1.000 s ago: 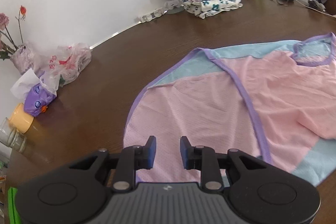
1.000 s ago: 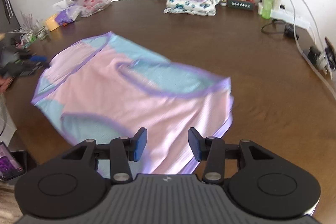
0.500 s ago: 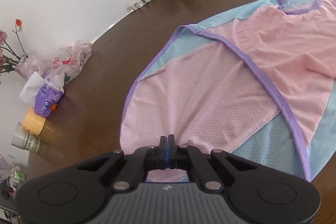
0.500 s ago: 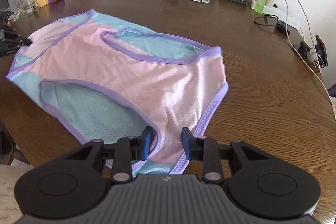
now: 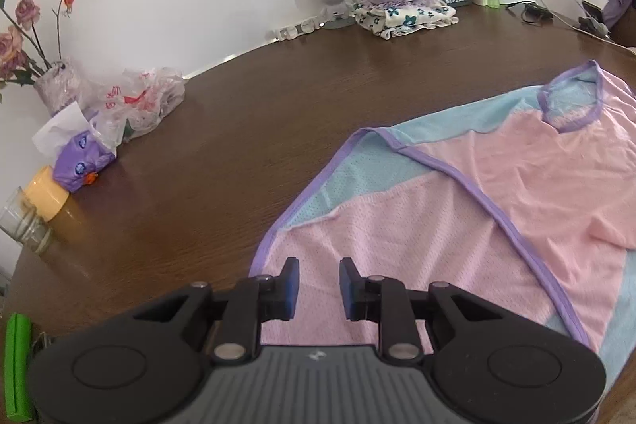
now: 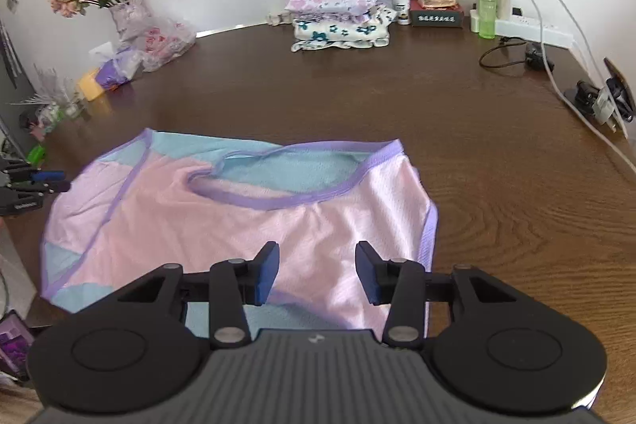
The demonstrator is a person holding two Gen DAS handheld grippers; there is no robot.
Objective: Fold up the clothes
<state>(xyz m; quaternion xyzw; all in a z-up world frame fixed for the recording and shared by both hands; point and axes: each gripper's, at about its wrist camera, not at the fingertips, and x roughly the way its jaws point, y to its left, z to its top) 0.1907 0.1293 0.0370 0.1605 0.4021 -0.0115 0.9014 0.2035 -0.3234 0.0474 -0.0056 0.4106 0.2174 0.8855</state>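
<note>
The brown wooden surface (image 6: 477, 165) carries the pink and blue mesh garment (image 6: 238, 217), lying flat at its near side; its near hem is hidden behind both tools. The right gripper (image 6: 316, 273) and left gripper (image 5: 318, 287) hang above it, jaws apart, holding nothing.

We see a pink mesh garment (image 6: 222, 221) with pale blue panels and purple trim, on a dark brown wood-grain table (image 6: 497, 153). A stack of folded cloths (image 6: 338, 14) shows lilac florals above white with teal flowers (pads of both grippers are blue). A green bottle (image 6: 487, 10) stands behind.
</note>
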